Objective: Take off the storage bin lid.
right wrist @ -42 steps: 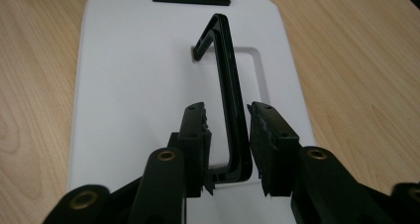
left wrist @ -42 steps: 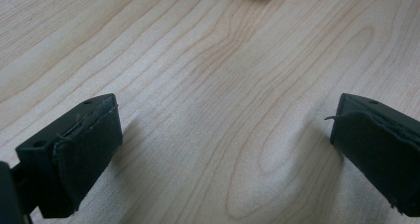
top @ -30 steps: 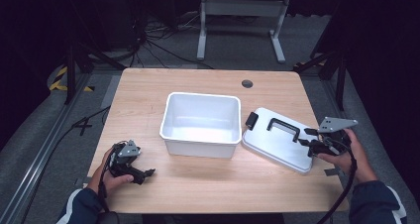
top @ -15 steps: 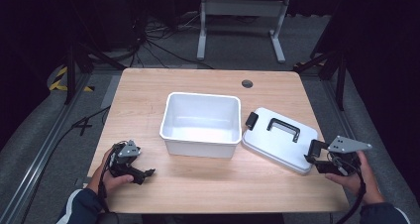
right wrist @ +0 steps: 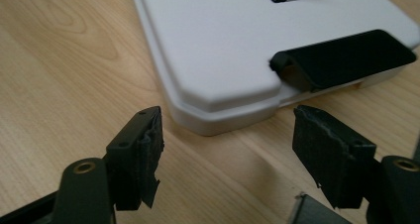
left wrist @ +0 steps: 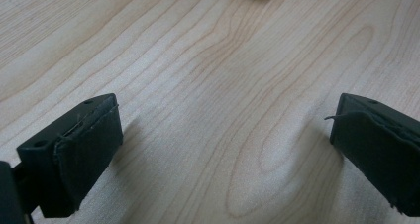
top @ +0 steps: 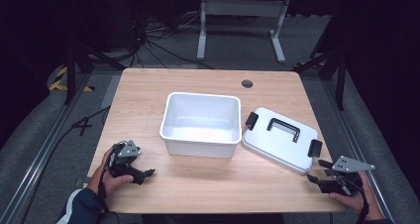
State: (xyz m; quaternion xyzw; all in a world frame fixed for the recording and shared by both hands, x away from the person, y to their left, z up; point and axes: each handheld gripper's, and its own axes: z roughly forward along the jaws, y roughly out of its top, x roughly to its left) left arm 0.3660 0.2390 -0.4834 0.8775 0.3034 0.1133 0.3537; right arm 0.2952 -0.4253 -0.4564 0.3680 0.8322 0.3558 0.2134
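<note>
Plainly, no writing or label can be read on the white lid (top: 280,139), which lies flat just right of the white tub (top: 201,123). Near the lid's front corner, the right gripper (top: 317,171) holds its jaws apart and empty; left of the tub, the left gripper (top: 146,175) gapes over bare table (top: 148,92).

Bright overhead light on the wooden table (top: 198,184), surroundings falling to near black from nine through three o'clock, soft glare inside the white bin (top: 200,116), short soft shadows under the gripper jaws, high view slightly soft, both gripper views blurred at twelve o'clock
</note>
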